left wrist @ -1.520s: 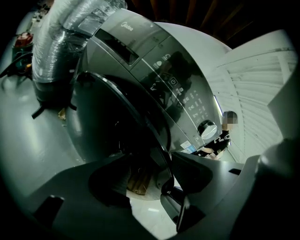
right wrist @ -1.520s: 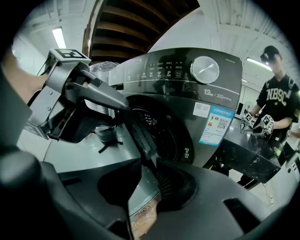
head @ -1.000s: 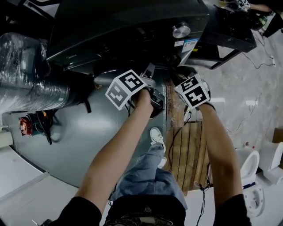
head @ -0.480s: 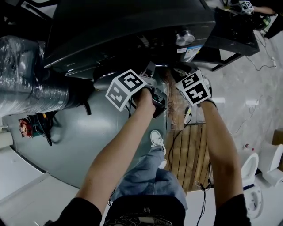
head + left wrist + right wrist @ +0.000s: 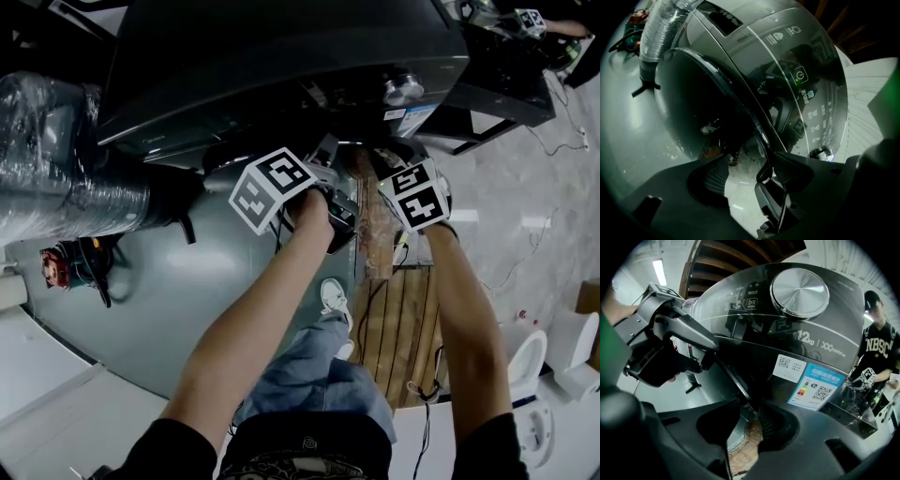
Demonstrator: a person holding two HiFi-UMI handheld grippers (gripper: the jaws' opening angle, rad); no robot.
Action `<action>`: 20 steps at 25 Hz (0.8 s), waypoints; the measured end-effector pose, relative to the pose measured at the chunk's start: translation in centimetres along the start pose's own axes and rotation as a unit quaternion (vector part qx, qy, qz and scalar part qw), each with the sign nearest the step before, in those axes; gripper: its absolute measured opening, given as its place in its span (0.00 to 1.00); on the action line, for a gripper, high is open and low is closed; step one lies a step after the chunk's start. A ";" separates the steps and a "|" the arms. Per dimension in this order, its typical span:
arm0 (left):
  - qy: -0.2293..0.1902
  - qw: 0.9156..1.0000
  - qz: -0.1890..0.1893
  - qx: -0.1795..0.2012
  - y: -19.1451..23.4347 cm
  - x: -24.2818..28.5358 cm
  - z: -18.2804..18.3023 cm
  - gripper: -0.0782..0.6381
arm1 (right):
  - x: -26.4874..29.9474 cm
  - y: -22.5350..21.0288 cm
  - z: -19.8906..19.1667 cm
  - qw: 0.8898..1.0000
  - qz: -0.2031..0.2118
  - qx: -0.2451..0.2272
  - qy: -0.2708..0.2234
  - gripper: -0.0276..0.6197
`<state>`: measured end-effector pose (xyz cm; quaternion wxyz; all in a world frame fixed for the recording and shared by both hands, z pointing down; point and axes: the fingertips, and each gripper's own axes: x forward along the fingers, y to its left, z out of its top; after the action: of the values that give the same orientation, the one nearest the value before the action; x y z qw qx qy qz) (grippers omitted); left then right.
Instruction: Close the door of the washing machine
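Note:
The dark grey washing machine (image 5: 281,56) fills the top of the head view, its silver knob (image 5: 403,89) at the right. Its round dark glass door (image 5: 703,108) stands a little off the front. My left gripper (image 5: 750,176) is open, and the door's curved rim (image 5: 740,108) runs down to its right finger. My right gripper (image 5: 749,423) straddles the same rim (image 5: 736,385); its jaws have just been opening and stand open with the rim between them. In the head view both grippers (image 5: 328,155) (image 5: 380,159) sit side by side at the machine's front.
A plastic-wrapped silver duct (image 5: 66,178) lies at the left, with a red tool (image 5: 56,267) below it. A wooden pallet (image 5: 403,319) and a white toilet (image 5: 530,366) are at the right. My leg and white shoe (image 5: 333,300) are below. A person (image 5: 879,343) stands beyond the machine.
Both hands have shifted slightly to the right along the machine's front, staying at the door's rim.

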<state>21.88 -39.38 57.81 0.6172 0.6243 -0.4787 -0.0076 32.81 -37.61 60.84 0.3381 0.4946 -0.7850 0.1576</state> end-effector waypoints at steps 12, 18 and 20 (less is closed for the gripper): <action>0.010 1.000 -0.001 -0.009 -0.1 0.5 0.3 0.54 | 0.5 -0.5 0.3 1.000 -0.026 0.012 0.003 0.23; 0.012 1.000 0.002 -0.014 0.0 0.4 0.2 0.54 | 0.2 -0.5 0.0 0.999 -0.023 0.030 0.012 0.23; 0.021 1.000 0.001 -0.017 0.0 0.4 0.2 0.54 | 0.1 -0.3 -0.2 0.999 -0.026 0.037 0.022 0.23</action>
<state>22.03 -39.78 58.00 0.6374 0.6135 -0.4662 -0.0017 33.11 -37.71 61.00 0.3406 0.5231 -0.7581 0.1890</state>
